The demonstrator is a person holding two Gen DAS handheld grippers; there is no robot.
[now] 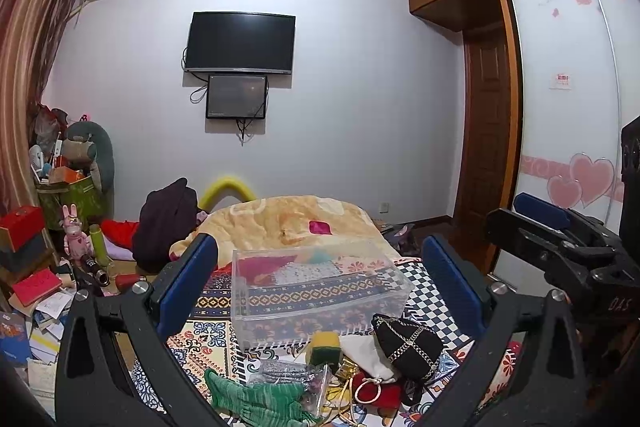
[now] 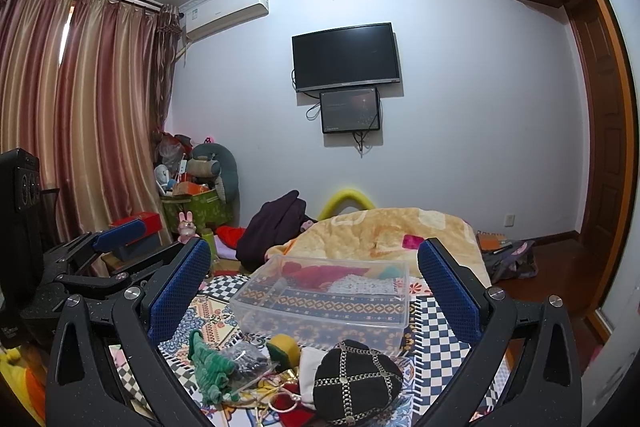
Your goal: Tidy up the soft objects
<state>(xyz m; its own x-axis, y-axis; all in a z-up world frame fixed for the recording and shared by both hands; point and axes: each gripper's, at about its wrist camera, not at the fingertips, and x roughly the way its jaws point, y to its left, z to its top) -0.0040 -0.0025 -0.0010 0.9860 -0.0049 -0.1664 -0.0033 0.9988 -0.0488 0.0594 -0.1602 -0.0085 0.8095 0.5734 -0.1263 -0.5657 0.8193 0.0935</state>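
Right wrist view: soft pile below, clear bin (image 2: 324, 301) beyond.
Black studded pouch (image 2: 356, 383) lying just under right gripper (image 2: 316, 291), nearer than left gripper (image 1: 320, 283); both spread wide, holding nothing.

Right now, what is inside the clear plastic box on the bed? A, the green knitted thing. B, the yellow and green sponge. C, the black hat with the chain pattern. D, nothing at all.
D: the clear plastic box shows only the patterned bedspread through its walls, while the black hat, green knitted piece and sponge all lie in front of it.
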